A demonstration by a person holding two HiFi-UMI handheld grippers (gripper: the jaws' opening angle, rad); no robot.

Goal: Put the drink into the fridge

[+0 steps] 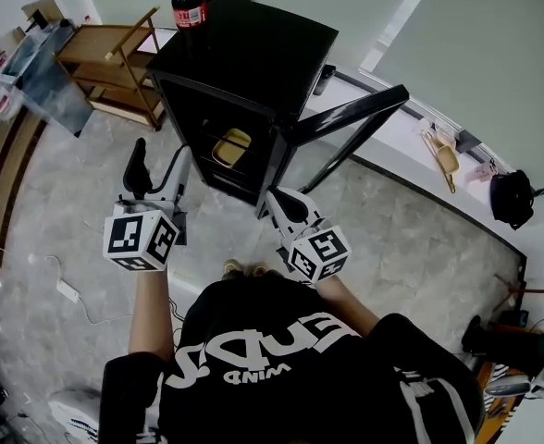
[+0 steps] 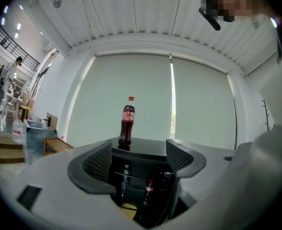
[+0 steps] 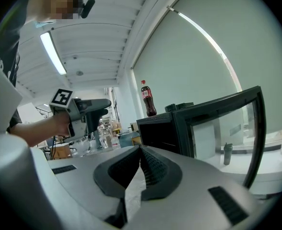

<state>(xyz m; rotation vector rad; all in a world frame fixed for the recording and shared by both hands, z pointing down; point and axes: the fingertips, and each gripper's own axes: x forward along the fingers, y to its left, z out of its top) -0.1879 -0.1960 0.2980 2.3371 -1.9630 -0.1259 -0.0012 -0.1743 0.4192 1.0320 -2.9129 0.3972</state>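
Head view: I see the cola bottle [image 1: 189,3] standing upright on top of the open fridge [image 1: 253,54]. Left gripper view: my left claw [image 2: 138,145] is spread wide and empty. Right gripper view: my right claw [image 3: 141,150] is pressed together and empty.

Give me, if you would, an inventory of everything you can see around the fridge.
Cola bottle: one, dark with red label and cap, upright on top of the fridge.
Fridge: one, black, straight ahead, door swung open.
Yellow container: one, on a shelf inside the fridge.
Small bottles: apparently two, one red-labelled, inside the fridge.
Wooden rack: one, light brown, left of the fridge.
Scoop: one, tan, on the white ledge at right.
Bag: one, black, far right.
Left tool: one, grey, jaws apart, empty.
Right tool: one, grey, jaws together, empty.
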